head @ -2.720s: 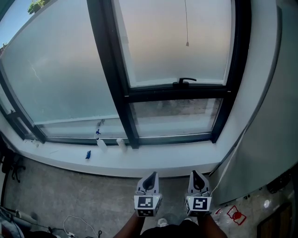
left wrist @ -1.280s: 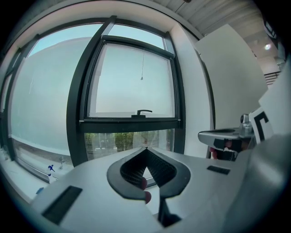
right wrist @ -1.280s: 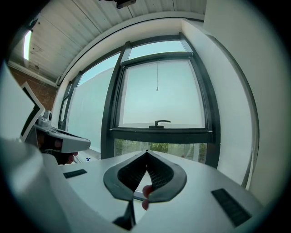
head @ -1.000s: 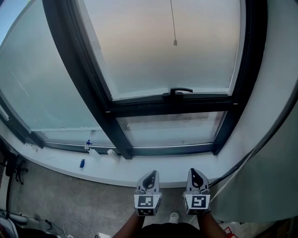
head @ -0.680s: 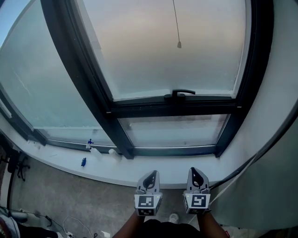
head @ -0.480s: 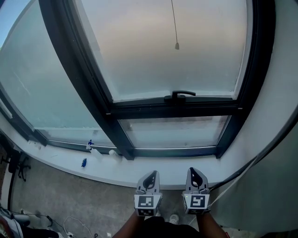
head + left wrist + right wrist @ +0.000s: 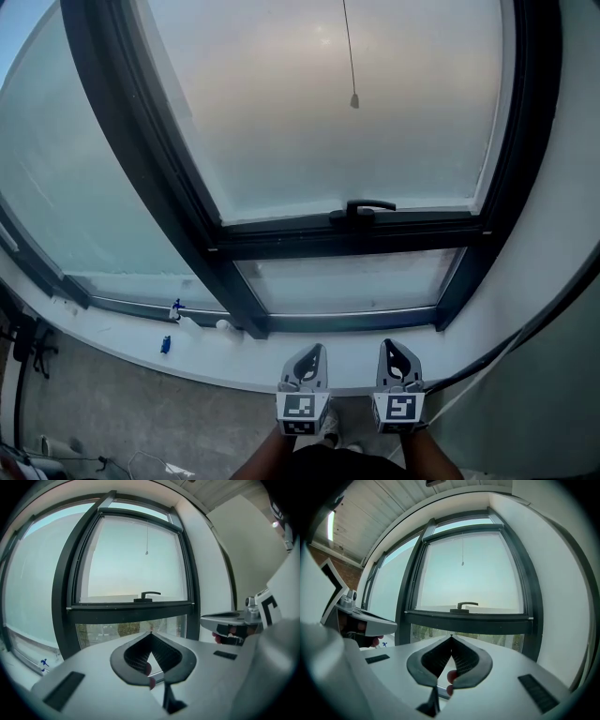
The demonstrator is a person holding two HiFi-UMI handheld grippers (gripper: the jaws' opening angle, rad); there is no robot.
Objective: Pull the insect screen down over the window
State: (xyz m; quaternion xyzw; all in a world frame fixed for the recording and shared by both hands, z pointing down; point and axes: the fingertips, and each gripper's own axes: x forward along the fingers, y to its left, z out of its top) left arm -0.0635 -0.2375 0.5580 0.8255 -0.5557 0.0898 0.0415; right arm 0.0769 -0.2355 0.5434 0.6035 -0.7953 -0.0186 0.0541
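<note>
Left gripper (image 7: 314,351) and right gripper (image 7: 391,347), fingers clenched empty, hang near the sill (image 7: 225,361) edge.

A plain room at a big window (image 7: 309,141): office or home, I can't tell.
I see its dark frame and lever handle (image 7: 362,208), a white sill (image 7: 225,361) below it, grey floor (image 7: 112,412) beneath, brick wall (image 7: 323,559) left of it.
</note>
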